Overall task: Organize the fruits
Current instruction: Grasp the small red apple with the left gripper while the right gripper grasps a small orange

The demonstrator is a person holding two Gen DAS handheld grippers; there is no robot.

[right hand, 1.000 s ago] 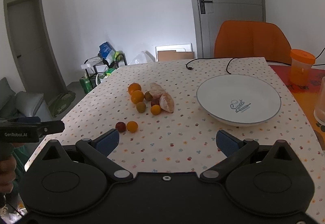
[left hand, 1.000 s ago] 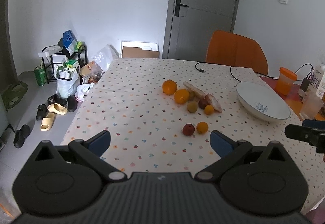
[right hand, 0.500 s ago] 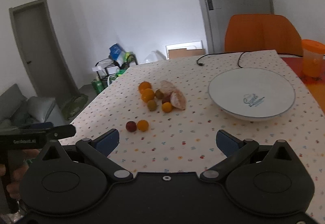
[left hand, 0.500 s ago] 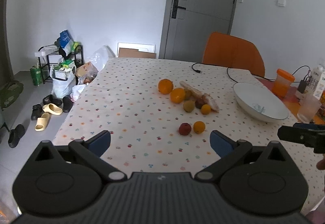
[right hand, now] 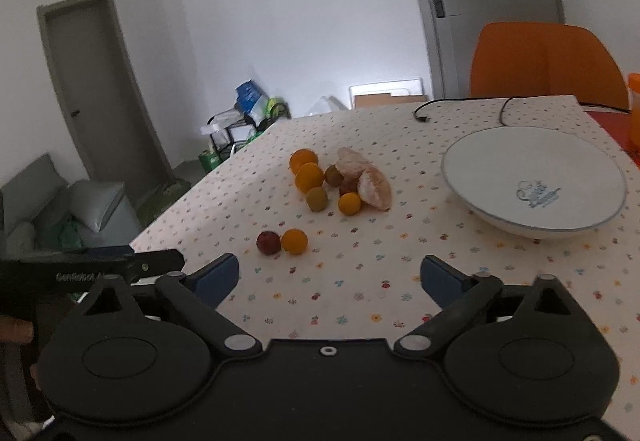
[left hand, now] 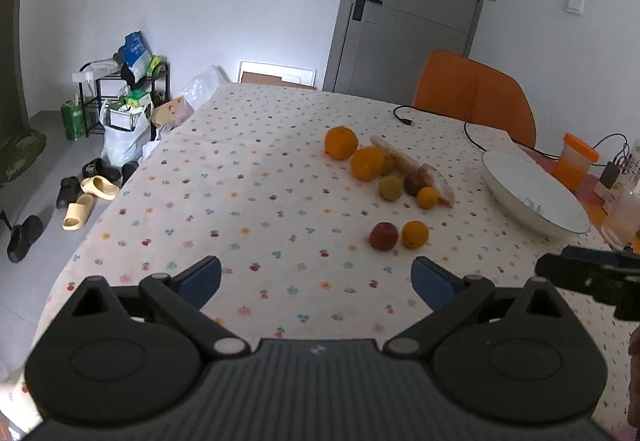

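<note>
Looking ahead of your right tool point(right hand: 329, 277), whose empty jaws are wide but closing, you find the red fruit point(right hand: 268, 242) and small orange point(right hand: 294, 241) nearest, ahead-left on the tabletop point(right hand: 360, 281), the empty bowl point(right hand: 534, 183) ahead-right; your left tool point(left hand: 316, 279) gapes empty.

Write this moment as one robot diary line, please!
left gripper: open, empty | right gripper: closing, empty | fruits: on table | bowl: empty

White walls, grey door point(left hand: 404, 21), seemingly orange chair point(left hand: 476, 97).
</note>
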